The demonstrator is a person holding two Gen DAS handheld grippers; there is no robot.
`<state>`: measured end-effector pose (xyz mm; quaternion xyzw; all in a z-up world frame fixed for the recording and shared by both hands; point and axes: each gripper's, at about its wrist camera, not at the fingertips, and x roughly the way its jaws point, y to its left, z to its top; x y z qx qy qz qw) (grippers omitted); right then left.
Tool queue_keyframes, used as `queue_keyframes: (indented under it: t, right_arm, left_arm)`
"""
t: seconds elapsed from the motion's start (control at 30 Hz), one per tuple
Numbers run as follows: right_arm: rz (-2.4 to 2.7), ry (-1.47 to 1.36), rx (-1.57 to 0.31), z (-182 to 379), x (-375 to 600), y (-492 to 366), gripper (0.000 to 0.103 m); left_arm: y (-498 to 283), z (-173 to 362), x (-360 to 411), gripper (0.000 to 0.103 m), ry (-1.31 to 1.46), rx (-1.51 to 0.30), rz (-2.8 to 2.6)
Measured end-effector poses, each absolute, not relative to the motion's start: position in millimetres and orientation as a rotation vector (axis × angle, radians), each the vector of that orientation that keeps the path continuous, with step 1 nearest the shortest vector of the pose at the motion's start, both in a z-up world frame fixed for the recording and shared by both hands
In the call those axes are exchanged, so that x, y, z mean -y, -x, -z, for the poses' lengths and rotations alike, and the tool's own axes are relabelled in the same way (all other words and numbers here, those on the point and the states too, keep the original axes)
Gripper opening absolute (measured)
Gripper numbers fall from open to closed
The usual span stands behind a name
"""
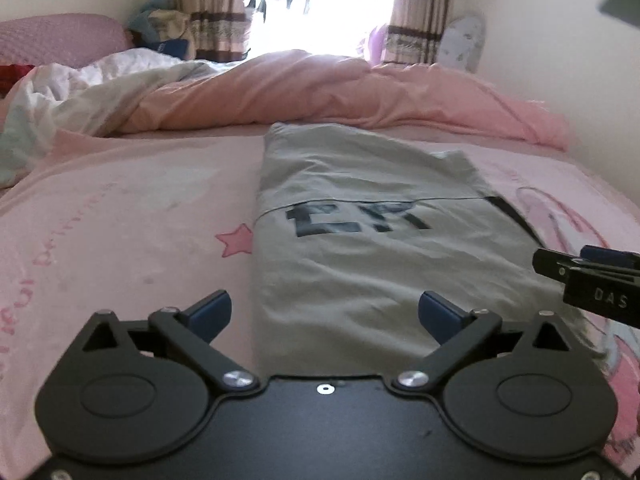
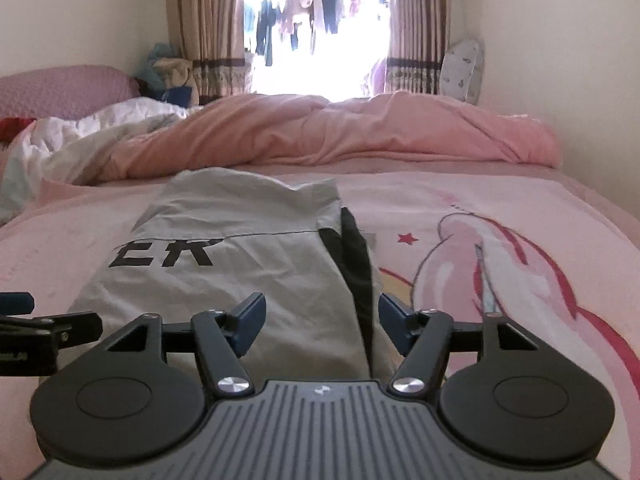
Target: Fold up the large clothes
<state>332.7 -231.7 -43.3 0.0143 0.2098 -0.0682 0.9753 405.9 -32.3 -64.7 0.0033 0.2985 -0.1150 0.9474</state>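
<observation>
1. The left gripper (image 1: 325, 312) is nearest in its own view, its blue-padded fingers (image 1: 212, 314) spread wide apart with nothing between them, low over the near end of the garment.
2. The right gripper (image 2: 322, 318) likewise has its fingers (image 2: 250, 318) apart and empty, over the garment's near right edge; in the left view it shows at the right border (image 1: 588, 280), side on, where I cannot tell how its jaws stand.
3. The grey garment (image 1: 352, 248) lies as a long folded strip on the pink bedsheet (image 1: 132, 216), running away from both grippers, with black letters (image 1: 356, 218) across its middle and a black stripe (image 2: 356, 264) along its right edge.
4. Beyond its far end, a pink quilt (image 2: 340, 128) lies bunched across the bed, a white one (image 2: 92, 136) to its left.
5. Farthest off, striped curtains (image 2: 204, 32) frame a bright window (image 2: 316, 28) with clothes hanging outside.
</observation>
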Motion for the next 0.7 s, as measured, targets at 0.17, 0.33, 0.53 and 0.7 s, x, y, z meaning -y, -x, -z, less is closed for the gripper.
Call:
queue_keyframes:
  t: [0.17,0.33,0.53,0.7]
  right_arm:
    - [0.140,-0.031,-0.503,67,230,-354,0.074]
    - [0.132,-0.046,-0.487,78,233,-353,0.075]
    - [0.137,-0.040,-0.482,72,231,-347,0.075]
    - [0.147,-0.035,-0.442,58,228,-317,0.073]
  left_arm:
    - [-425,83,38,0.102,0.000,-0.686,0.241]
    - [-435,102,31,0.103,0.083,-0.732,0.263]
    - [-434,98,26,0.102,0.115,-0.740,0.263]
    - [-393,68,25,0.099,0.064,-0.633,0.266]
